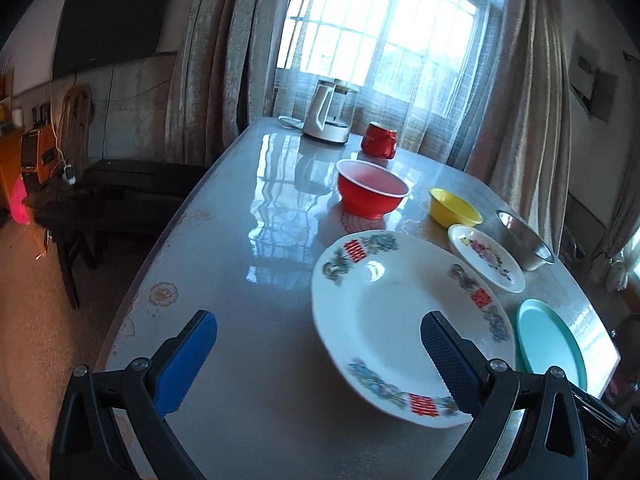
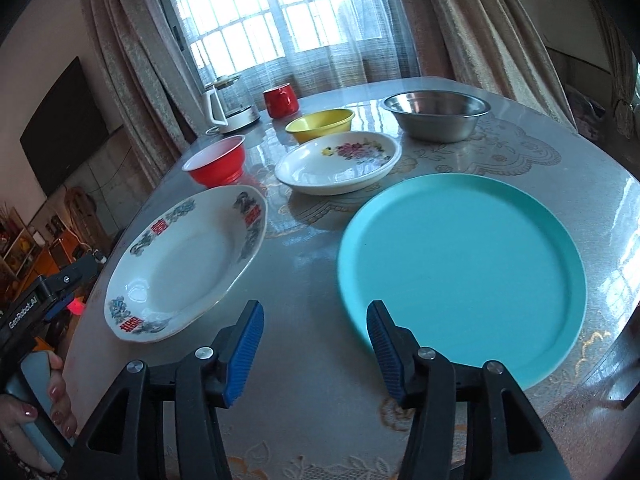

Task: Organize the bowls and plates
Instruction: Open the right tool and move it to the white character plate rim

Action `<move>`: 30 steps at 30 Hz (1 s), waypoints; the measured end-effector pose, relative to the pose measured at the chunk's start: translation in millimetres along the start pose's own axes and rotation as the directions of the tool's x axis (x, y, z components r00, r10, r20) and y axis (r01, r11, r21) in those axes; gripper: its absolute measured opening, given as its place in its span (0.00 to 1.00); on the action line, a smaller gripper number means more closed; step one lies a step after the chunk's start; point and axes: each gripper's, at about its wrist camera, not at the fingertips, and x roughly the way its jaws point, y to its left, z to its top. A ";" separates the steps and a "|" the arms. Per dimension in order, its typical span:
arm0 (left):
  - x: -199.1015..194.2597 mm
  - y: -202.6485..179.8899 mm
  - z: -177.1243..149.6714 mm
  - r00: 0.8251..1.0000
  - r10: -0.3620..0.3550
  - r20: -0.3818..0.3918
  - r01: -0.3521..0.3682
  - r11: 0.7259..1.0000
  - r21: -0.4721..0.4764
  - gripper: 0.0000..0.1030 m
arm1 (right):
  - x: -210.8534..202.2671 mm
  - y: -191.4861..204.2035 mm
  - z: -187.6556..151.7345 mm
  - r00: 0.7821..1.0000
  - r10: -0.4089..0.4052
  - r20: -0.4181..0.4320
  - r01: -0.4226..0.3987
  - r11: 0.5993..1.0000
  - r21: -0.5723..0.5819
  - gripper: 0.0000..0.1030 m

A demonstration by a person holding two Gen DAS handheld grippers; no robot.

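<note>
A large white plate with red characters (image 1: 400, 320) (image 2: 188, 260) lies near the table's front. A teal plate (image 1: 550, 344) (image 2: 464, 272) lies to its right. Behind them are a small floral plate (image 1: 486, 256) (image 2: 340, 160), a red bowl (image 1: 372, 192) (image 2: 218, 160), a yellow bowl (image 1: 454, 206) (image 2: 320, 122) and a steel bowl (image 1: 526, 242) (image 2: 436, 114). My left gripper (image 1: 320, 364) is open and empty, its right finger over the white plate's near rim. My right gripper (image 2: 316, 352) is open and empty, at the teal plate's near-left edge.
A white kettle (image 1: 328, 114) (image 2: 228, 108) and a red mug (image 1: 380, 140) (image 2: 280, 102) stand at the far side of the round glass-topped table (image 1: 248, 280) (image 2: 312, 400). Curtains and a window lie behind. A dark bench (image 1: 120, 192) stands left of the table.
</note>
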 end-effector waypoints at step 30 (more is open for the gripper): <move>52.2 9.4 19.8 0.995 -0.025 -0.093 0.024 1.000 -0.011 1.00 | 65.1 44.0 30.0 0.993 0.115 -0.015 -0.115 0.992 -0.055 0.60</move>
